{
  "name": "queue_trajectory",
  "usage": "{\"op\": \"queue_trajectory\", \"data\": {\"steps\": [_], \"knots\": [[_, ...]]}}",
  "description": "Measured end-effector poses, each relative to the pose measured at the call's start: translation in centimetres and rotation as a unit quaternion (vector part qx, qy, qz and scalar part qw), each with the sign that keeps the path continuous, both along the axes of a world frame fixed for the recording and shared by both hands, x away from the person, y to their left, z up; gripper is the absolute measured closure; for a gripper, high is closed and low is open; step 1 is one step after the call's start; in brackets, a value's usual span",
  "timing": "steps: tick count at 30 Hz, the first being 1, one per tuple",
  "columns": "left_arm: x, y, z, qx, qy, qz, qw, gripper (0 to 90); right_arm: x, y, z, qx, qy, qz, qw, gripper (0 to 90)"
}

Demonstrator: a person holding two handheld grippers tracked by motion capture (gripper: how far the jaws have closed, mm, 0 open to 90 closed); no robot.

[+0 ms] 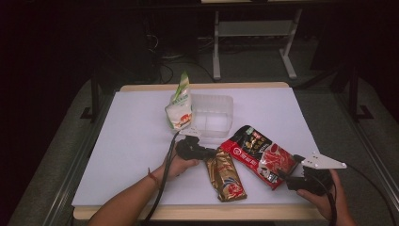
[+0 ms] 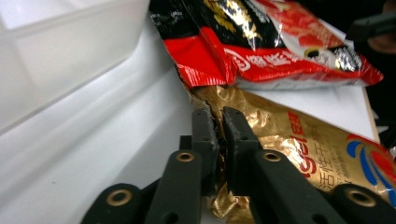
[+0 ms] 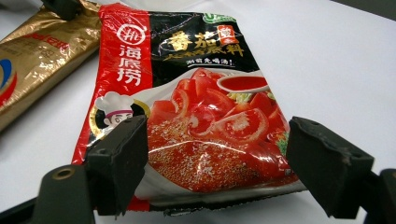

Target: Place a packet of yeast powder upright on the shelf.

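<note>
A gold foil packet lies lengthwise near the table's front edge. My left gripper is shut on its far top edge, with crumpled foil pinched between the pads. A red and black soup-base packet lies flat just right of it, one corner overlapping the gold packet's top. My right gripper is open at the red packet's near end. Its jaws stand wide on either side of that end and do not touch it.
A clear plastic tub stands behind the packets, with a green and white bag upright against its left side. The white table top has bare room on the left and far right. Beyond is dark floor with a desk frame.
</note>
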State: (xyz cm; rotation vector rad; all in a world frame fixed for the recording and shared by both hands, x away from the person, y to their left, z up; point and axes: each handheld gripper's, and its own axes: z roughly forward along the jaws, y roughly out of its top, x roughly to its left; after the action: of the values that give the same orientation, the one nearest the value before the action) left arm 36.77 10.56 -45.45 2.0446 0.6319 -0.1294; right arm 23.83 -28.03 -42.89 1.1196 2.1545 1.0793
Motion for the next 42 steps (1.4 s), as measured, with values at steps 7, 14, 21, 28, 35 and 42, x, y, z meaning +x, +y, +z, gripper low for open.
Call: {"op": "queue_trajectory", "data": {"steps": [7,14,21,28,35,42], "knots": [[-0.7,0.8,1.2,-0.012,-0.024,0.008,0.9996,87.2,0.2,0.0,0.0,0.001,-0.001,0.000,1.0000,20.4],[-1.1,3.2,3.1,-0.051,-0.035,0.029,0.9977,87.1,0.6,-0.1,0.1,0.006,-0.004,-0.001,1.0000,20.3],[-2.2,5.6,5.5,-0.091,-0.062,0.053,0.9926,87.2,1.3,0.3,0.3,0.012,-0.008,0.004,0.9999,20.0],[-3.1,7.1,7.5,-0.131,-0.079,0.065,0.9862,87.3,1.5,0.4,0.2,0.014,-0.009,0.004,0.9998,20.1],[-3.9,7.7,9.0,-0.156,-0.093,0.060,0.9815,87.4,1.7,0.2,0.1,0.015,-0.008,-0.002,0.9999,19.9],[-4.1,8.5,9.8,-0.174,-0.102,0.070,0.9768,87.5,1.6,0.2,0.1,0.016,-0.007,-0.005,0.9998,19.9]]}}
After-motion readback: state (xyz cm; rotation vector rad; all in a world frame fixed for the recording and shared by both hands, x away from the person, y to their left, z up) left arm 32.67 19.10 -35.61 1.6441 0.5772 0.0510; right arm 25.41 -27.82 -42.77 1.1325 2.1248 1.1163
